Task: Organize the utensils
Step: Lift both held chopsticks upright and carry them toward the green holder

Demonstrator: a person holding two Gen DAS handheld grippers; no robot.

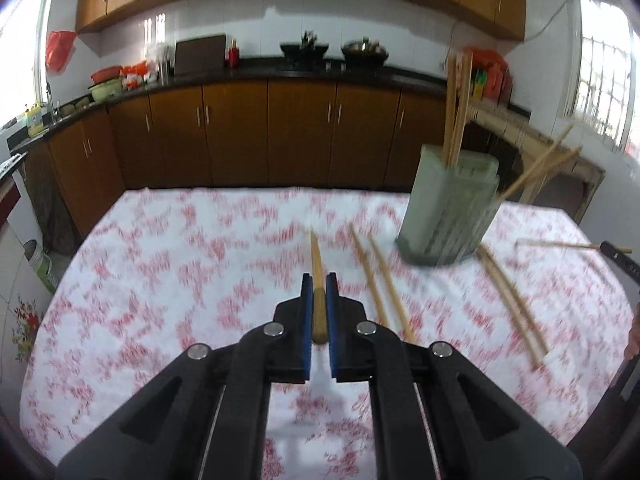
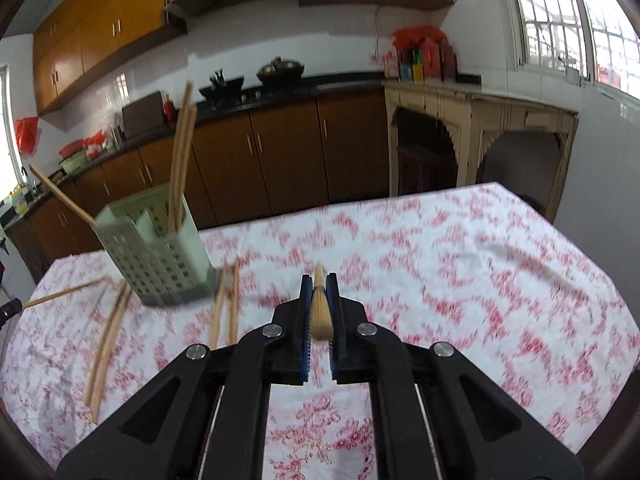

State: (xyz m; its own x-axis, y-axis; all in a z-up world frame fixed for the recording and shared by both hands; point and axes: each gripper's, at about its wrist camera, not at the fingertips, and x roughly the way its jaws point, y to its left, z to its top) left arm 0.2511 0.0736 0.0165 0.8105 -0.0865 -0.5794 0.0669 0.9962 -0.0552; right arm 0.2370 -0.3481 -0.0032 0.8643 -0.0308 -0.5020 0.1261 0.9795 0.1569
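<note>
On the table [image 1: 168, 248], spread with a white cloth patterned in red flowers, the sorting is partly done: a pale green slotted plastic utensil holder [image 1: 448, 216] stands upright near the far edge with a few long bamboo chopsticks [image 1: 456, 112] already upright in it, and at least one more leaning out over its rim. Two loose pairs of bamboo chopsticks [image 1: 380, 280] lie flat on the cloth beside the holder, one pair on either side of it, so several pieces remain to be gathered. The left tongs [image 1: 319, 292] are clamped on one bamboo chopstick [image 1: 316, 256], its long axis running straight forward between the blue pads, tip pointing away toward the far edge. The right tongs [image 2: 319, 292] grip another bamboo chopstick [image 2: 320, 308] the same way, pointing forward, with the holder off to their left. Both sticks seem lifted clear of the cloth, likely bound for the holder.
</note>
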